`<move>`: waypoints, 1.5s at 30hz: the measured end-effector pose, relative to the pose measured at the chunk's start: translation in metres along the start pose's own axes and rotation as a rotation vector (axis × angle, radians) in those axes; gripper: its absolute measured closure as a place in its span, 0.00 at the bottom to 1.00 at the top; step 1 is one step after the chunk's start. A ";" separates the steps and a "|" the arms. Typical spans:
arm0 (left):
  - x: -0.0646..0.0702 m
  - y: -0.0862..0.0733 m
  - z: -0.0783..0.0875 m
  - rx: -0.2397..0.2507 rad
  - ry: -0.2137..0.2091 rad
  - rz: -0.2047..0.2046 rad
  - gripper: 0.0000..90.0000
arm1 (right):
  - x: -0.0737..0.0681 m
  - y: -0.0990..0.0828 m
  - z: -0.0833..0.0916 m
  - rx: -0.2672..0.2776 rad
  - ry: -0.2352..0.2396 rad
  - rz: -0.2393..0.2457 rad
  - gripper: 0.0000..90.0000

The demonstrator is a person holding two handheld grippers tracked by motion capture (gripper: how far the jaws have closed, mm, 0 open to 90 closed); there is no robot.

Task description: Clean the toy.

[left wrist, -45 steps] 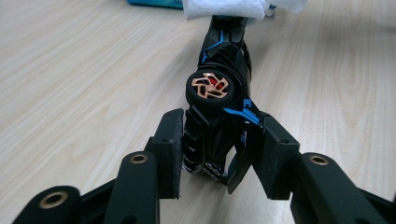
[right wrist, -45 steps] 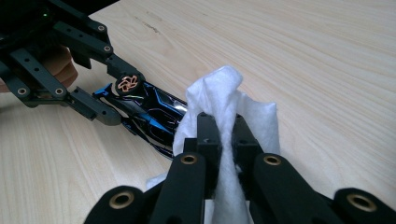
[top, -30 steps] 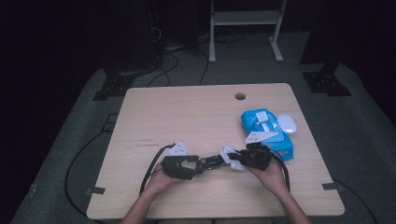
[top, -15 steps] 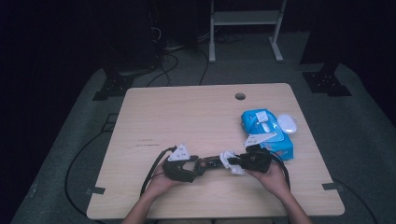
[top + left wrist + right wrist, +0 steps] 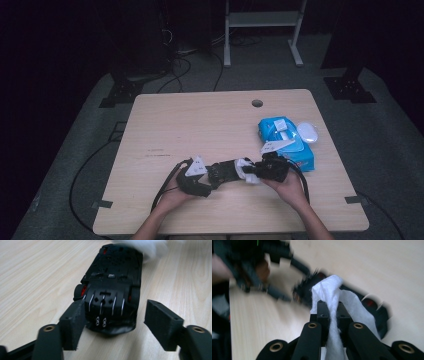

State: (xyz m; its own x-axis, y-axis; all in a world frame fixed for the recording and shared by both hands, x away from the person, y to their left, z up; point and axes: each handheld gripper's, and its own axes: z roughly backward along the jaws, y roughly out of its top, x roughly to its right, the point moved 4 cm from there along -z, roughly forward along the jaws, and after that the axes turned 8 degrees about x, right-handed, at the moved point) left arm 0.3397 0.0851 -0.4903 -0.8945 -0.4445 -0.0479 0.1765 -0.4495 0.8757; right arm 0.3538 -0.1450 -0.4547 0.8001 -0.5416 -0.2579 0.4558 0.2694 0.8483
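Observation:
A black toy car (image 5: 112, 285) lies underside up on the wooden table (image 5: 200, 125), between the jaws of my left gripper (image 5: 116, 307). Those jaws have just been opening: the left pad still touches the car's rear corner, and the right pad stands clear of it. My right gripper (image 5: 329, 307) is shut on a white wipe (image 5: 329, 287), which rests against the car's (image 5: 377, 312) far end. In the high view the left gripper (image 5: 217, 174) and right gripper (image 5: 251, 172) face each other near the front edge, with the car (image 5: 230, 169) and the wipe (image 5: 245, 169) between them.
A blue pack of wipes (image 5: 285, 142) lies just behind the right hand, with a small white oval object (image 5: 307, 132) beside it. A cable hole (image 5: 257, 103) sits near the table's far edge. Cables trail off the front left. The left gripper (image 5: 262, 267) looks blurred in the right gripper view.
Both hands stay at the same spot near the front edge. The left gripper has edged slightly toward the right one.

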 end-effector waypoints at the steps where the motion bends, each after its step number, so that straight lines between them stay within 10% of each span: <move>1: 0.000 0.001 -0.001 0.007 0.003 0.005 0.35 | 0.003 0.004 0.002 0.025 -0.023 0.001 0.94; 14: -0.017 -0.002 -0.007 0.057 0.001 0.117 0.17 | 0.016 -0.015 -0.021 -0.039 -0.091 0.010 0.91; 45: -0.011 -0.005 -0.007 0.034 -0.035 0.066 0.23 | 0.018 -0.015 -0.026 -0.022 -0.076 0.052 0.90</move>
State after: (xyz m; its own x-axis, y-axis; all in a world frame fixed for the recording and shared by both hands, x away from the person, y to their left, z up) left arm 0.3516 0.0868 -0.4969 -0.8953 -0.4447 0.0264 0.2217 -0.3934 0.8922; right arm 0.3715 -0.1379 -0.4843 0.7914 -0.5850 -0.1775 0.4237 0.3156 0.8490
